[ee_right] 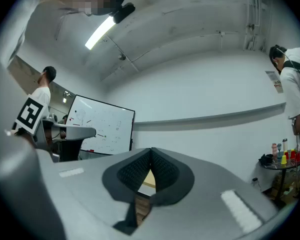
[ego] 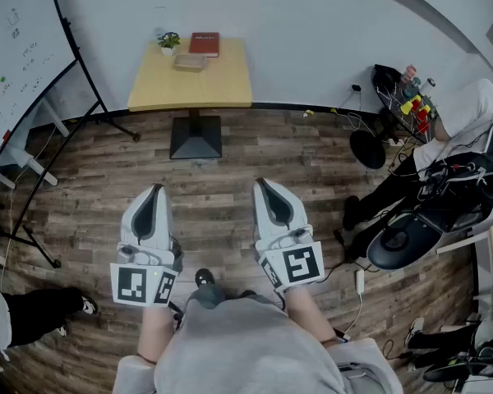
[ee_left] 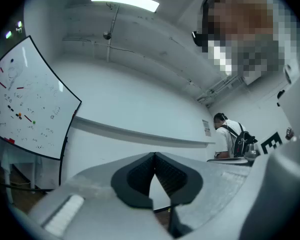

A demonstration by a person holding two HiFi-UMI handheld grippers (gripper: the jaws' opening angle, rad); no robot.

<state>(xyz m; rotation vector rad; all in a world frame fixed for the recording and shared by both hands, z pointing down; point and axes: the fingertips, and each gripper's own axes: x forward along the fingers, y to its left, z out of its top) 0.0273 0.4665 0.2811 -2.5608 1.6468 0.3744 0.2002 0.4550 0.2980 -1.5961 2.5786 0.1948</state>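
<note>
A: Jaw state, left gripper (ego: 154, 191)?

B: Tips pressed together, nothing between them. The left gripper view shows the black pads (ee_left: 140, 176) meeting at a point, with only a thin wedge of white wall behind.

A: Right gripper (ego: 261, 184)?

B: Same. Jaws together and empty. In the right gripper view, a sliver of tan tabletop and wood floor shows through the wedge below the tips.

A: Where are they held?

B: Side by side over the wood floor (ego: 230, 171), a little apart, both pointing forward. Each marker cube sits at the near end, close to the person's body. Neither gripper touches anything.

A: Nearest object?

B: The table (ego: 222, 84), straight ahead against the white wall and well apart from both grippers. It has a light wooden top on a single dark pedestal base.

A: What's on it?

B: Three things along the far edge. A small potted plant (ego: 168, 41) is at the far left, with a red book (ego: 204, 43) lying flat just beside it. A flat brown item (ego: 190, 62) sits just in front of those two. Can't tell what it is.

A: Surroundings?

B: A whiteboard (ego: 16, 64) on a rolling stand is at the left. At the right, a person in a white shirt (ego: 468, 113) bends by a wire stand (ego: 394, 97) holding coloured bottles (ego: 412, 103). Cables trail on the floor near there.
</note>
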